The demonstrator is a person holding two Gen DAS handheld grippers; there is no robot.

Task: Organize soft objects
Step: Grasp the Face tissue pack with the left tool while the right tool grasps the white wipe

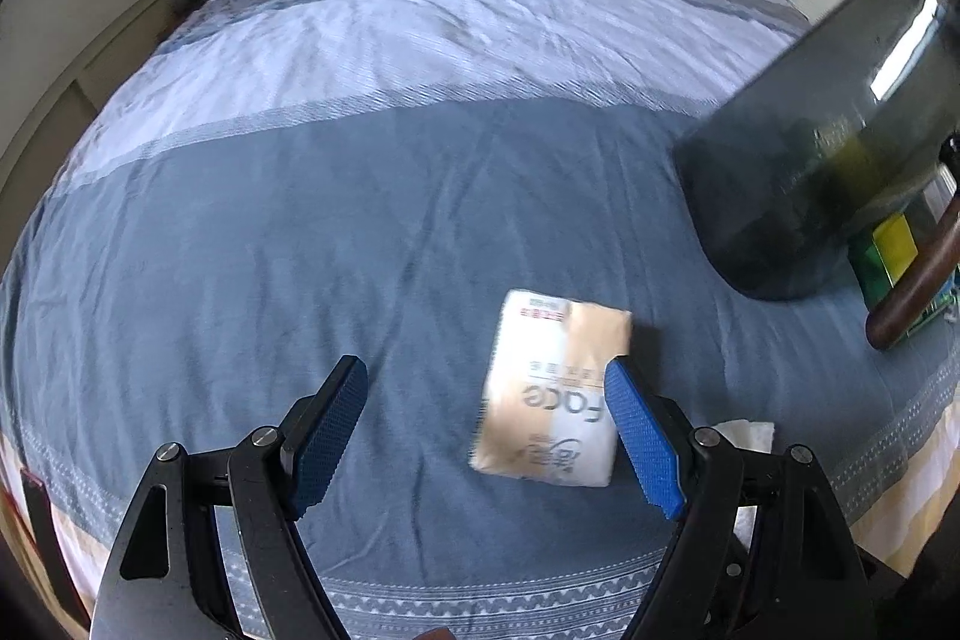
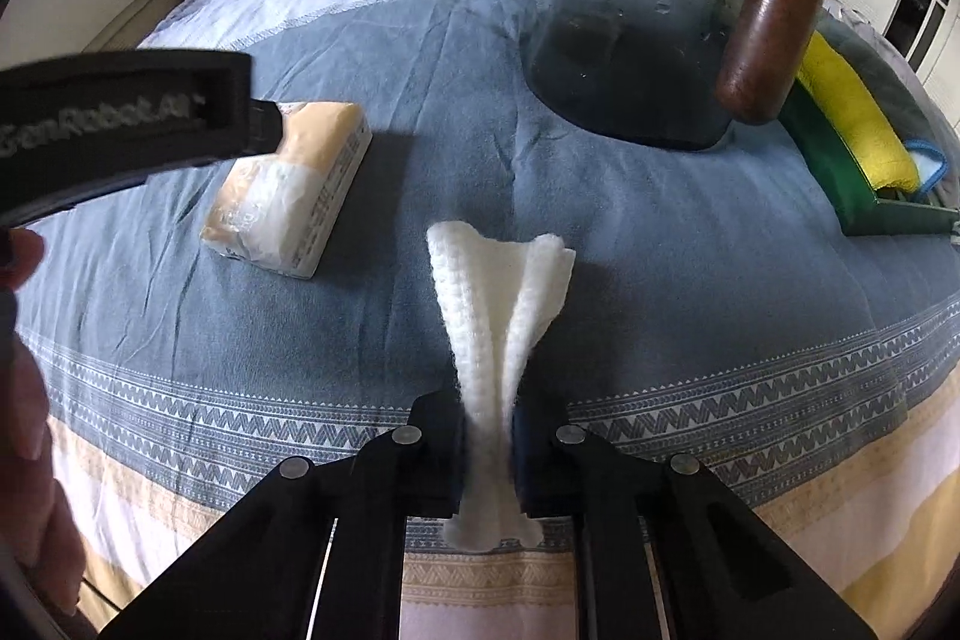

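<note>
A: How far along?
B: Early. The right hand-held gripper (image 2: 489, 451) pinches the white cloth (image 2: 498, 304) over the bed (image 2: 180, 340).
A: And the left?
B: Left hand-held gripper (image 1: 486, 436) wide, empty, above the tissue pack (image 1: 552, 388); the bag (image 2: 636, 16) waits.

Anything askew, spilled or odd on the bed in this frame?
Nothing spilled or damaged. The tissue pack lies at a slant on the blue bedspread, and the white cloth is bunched into a narrow waist where the right gripper pinches it. The left gripper is open.
</note>
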